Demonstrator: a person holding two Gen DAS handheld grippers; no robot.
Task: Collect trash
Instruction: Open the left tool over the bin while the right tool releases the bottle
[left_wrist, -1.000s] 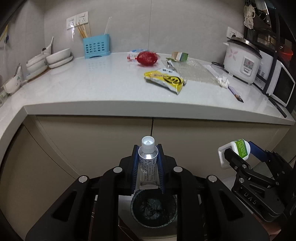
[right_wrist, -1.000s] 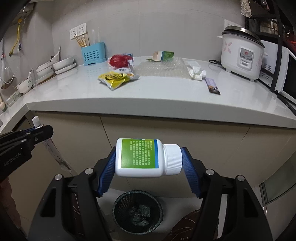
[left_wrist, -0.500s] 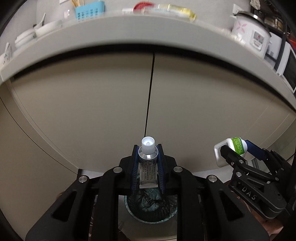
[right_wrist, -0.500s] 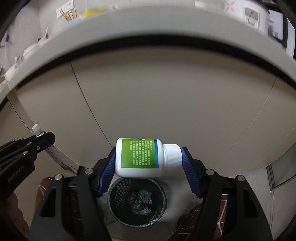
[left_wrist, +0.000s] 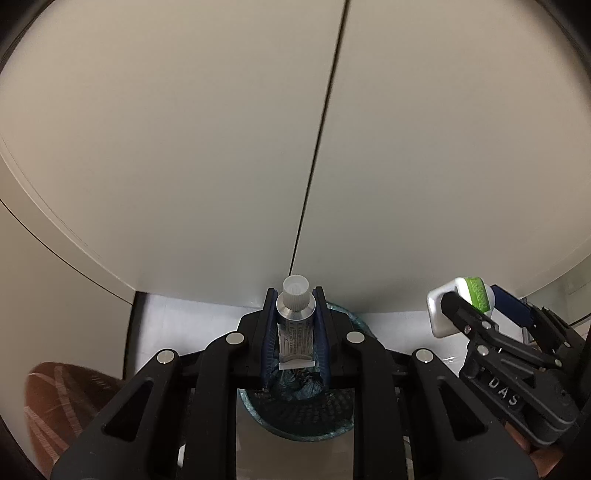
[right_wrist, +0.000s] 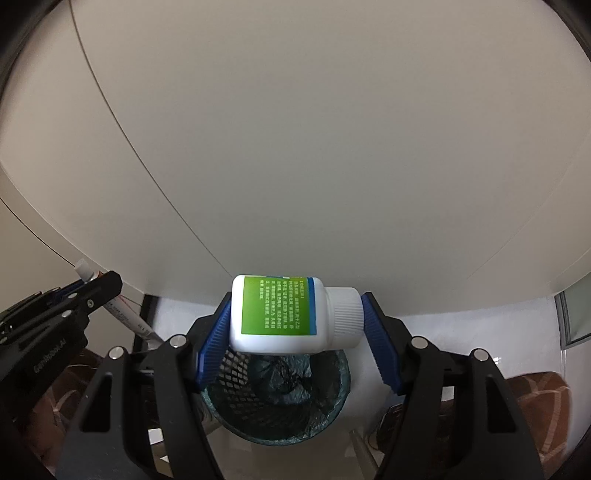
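Note:
My left gripper (left_wrist: 294, 306) is shut on a silver tube (left_wrist: 294, 325) with a white cap, cap pointing forward. Below it stands a dark mesh trash bin (left_wrist: 295, 417) with a dark liner. My right gripper (right_wrist: 295, 314) is shut on a white bottle (right_wrist: 284, 314) with a green label and white cap, held sideways between the blue pads. The trash bin (right_wrist: 273, 398) lies directly under the bottle. The right gripper with its bottle (left_wrist: 461, 302) also shows at the right of the left wrist view. At the left of the right wrist view is the left gripper, the tube (right_wrist: 118, 306) in its grip.
Beige cabinet doors (left_wrist: 221, 147) fill the upper part of both views, with a dark seam (left_wrist: 317, 147) between them. The bin stands on a pale floor (right_wrist: 461, 325). Brown patterned footwear (left_wrist: 55, 402) shows at the lower left, and more of it (right_wrist: 535, 391) at the lower right.
Both grippers have dropped from counter height to just above the bin and tilted further down. The counter and its items have left the views. Both grips are unchanged.

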